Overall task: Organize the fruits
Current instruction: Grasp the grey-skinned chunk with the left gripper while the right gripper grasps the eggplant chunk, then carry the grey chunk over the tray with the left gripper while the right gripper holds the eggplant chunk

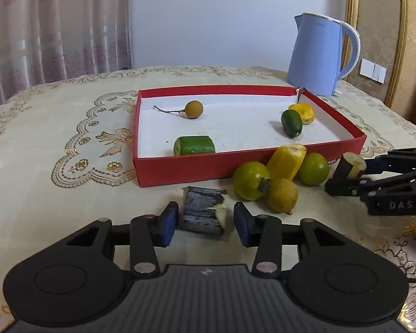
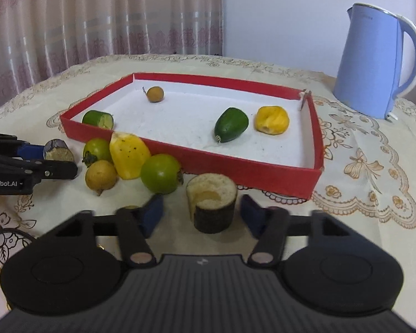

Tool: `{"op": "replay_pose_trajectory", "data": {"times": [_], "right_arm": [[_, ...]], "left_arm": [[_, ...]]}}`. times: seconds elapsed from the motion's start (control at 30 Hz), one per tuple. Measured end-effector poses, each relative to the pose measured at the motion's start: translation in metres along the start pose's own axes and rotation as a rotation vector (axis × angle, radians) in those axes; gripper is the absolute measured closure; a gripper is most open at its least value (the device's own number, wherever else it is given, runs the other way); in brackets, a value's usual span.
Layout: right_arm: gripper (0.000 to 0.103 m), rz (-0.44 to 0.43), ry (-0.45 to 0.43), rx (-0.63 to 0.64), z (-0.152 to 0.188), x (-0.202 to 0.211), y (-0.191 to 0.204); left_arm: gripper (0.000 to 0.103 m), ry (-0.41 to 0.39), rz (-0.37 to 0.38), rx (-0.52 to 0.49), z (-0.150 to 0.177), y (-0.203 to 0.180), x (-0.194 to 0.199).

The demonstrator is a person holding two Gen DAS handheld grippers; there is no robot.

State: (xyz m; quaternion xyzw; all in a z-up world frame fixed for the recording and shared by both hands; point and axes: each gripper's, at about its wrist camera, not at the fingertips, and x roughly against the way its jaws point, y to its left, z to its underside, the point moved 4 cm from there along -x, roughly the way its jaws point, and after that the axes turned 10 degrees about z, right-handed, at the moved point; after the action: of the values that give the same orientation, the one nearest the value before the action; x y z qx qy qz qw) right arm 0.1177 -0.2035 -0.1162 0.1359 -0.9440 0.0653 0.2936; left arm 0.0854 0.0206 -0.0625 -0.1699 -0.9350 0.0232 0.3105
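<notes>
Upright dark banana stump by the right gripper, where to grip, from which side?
Grip the banana stump across its dark round sidewall, mid-height, coming in from the near side. It stands on its flat end, cut face up, so the curved sides suit the right gripper's straddling pads.

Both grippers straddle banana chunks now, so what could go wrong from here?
The upright chunk sits off-centre between the pads of the right gripper, so closing may tip it. The left gripper is not pressing the lying chunk; lifting could leave it. Either arm could nudge the loose fruit pile rolling.
</notes>
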Motion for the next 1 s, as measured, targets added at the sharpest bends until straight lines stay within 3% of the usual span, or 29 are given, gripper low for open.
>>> {"op": "replay_pose_trajectory", "data": {"times": [0.03, 0.07, 0.17, 0.3, 0.6, 0.7, 0.73, 0.77, 0.83, 1.0], "right_arm": [[0.059, 0.009, -0.002, 0.001, 0.0, 0.0, 0.0], [0.071, 0.02, -0.005, 0.0, 0.001, 0.001, 0.0], [0.071, 0.029, -0.013, -0.013, 0.002, 0.002, -0.002], [0.071, 0.024, -0.017, -0.047, 0.005, 0.005, -0.009], [0.071, 0.018, -0.016, -0.057, 0.006, 0.004, -0.01], [0.068, 0.01, -0.016, -0.058, 0.006, 0.004, -0.011], [0.068, 0.01, -0.016, -0.054, 0.006, 0.004, -0.01], [0.068, 0.016, -0.017, -0.048, 0.006, 0.004, -0.009], [0.069, 0.024, -0.017, -0.041, 0.006, 0.004, -0.008], [0.066, 0.008, -0.017, -0.052, 0.007, 0.004, -0.009]], "left_arm": [[0.06, -0.003, 0.002, -0.002, 0.0, 0.001, 0.0], [0.06, -0.005, 0.007, -0.002, 0.0, 0.002, 0.001], [0.07, -0.014, 0.005, 0.015, 0.001, 0.002, 0.002], [0.07, -0.019, 0.048, 0.054, 0.0, 0.0, 0.001], [0.069, -0.023, 0.014, -0.005, 0.002, -0.009, -0.001], [0.064, -0.018, 0.024, -0.019, 0.002, -0.01, -0.002], [0.057, -0.015, 0.028, -0.029, 0.003, -0.012, -0.002], [0.043, -0.011, 0.028, -0.039, 0.003, -0.013, -0.002], [0.031, -0.001, -0.017, -0.048, 0.003, -0.013, -0.004], [0.031, 0.0, -0.008, -0.023, 0.002, -0.009, -0.006]]}}
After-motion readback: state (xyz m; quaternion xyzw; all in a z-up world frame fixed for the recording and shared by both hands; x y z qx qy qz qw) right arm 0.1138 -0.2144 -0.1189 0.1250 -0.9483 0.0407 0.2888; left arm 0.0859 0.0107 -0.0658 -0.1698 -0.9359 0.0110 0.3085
